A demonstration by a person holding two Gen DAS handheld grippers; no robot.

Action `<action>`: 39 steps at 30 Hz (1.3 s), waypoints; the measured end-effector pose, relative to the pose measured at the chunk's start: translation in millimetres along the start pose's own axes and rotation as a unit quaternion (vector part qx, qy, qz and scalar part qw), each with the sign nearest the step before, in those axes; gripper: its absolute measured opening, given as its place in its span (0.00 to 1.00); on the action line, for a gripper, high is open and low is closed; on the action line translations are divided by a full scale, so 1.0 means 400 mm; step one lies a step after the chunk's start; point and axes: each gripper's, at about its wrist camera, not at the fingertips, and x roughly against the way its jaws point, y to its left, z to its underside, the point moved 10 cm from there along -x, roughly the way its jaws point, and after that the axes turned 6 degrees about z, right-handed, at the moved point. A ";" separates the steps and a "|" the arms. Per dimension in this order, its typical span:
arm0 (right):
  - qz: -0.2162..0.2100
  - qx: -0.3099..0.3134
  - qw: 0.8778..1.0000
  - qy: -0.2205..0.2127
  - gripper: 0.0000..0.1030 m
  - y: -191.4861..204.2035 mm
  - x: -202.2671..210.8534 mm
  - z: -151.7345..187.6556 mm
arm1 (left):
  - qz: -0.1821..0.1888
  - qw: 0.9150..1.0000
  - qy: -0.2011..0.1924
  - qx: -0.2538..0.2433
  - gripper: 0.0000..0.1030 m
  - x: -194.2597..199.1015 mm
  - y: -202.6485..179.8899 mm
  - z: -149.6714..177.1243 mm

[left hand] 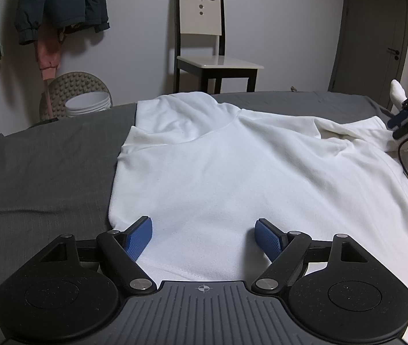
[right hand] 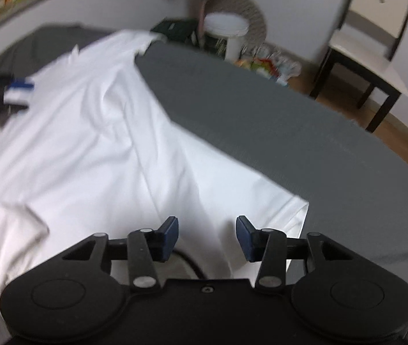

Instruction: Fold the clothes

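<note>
Both tools gape wide, holding nothing: left tool (left hand: pixel 203 237) over the shirt (left hand: pixel 232 172) hem, right tool (right hand: pixel 207 237) near a corner. A shallow pinch could grab one layer only, dragging it askew across the bed (left hand: pixel 45 158).

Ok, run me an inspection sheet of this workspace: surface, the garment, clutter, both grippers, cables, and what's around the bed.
Surface: grey bed cover, mostly smooth, a few creases.
Job's things: white T-shirt spread on the cover, wrinkled, one sleeve folded over the body.
Clutter: nothing seen on the cover beyond the T-shirt; bags and packets on the floor.
Grippers: left gripper open, at the shirt's hem; right gripper open, over a shirt edge; that view is blurred.
Cables: black cable across the shirt near the right gripper.
Surroundings: chair, white bucket, hanging jackets, closed door.
</note>
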 end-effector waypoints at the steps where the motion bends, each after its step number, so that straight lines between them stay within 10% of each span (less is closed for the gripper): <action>1: 0.000 -0.002 1.000 0.004 0.32 -0.002 -0.004 0.002 | 0.000 1.000 0.000 0.000 0.77 0.000 0.000 0.000; 2: 0.001 -0.005 1.000 0.008 0.05 -0.004 -0.008 0.004 | 0.000 1.000 0.000 -0.001 0.78 0.000 0.000 0.000; 5: 0.015 -0.011 1.000 -0.010 0.04 -0.018 0.004 -0.018 | -0.003 1.000 0.002 -0.003 0.78 0.000 -0.002 0.000; 12: 0.206 0.067 0.974 -0.063 0.04 -0.125 0.001 -0.216 | -0.011 1.000 0.004 0.000 0.78 0.003 0.001 -0.001; 17: 0.243 0.098 0.964 -0.038 0.04 -0.165 -0.135 -0.351 | -0.019 1.000 -0.001 0.019 0.78 0.002 0.025 -0.002; 24: 0.224 0.071 0.971 0.049 0.04 -0.193 -0.329 -0.324 | -0.014 1.000 -0.006 0.021 0.81 -0.003 0.039 -0.002; 29: 0.213 -0.060 0.975 0.018 0.30 -0.270 -0.292 -0.306 | -0.013 1.000 -0.004 0.020 0.81 -0.003 0.039 -0.003; 39: 0.109 -0.301 0.947 -0.009 0.30 -0.397 -0.218 -0.200 | -0.022 0.999 0.004 0.023 0.81 -0.003 0.038 -0.005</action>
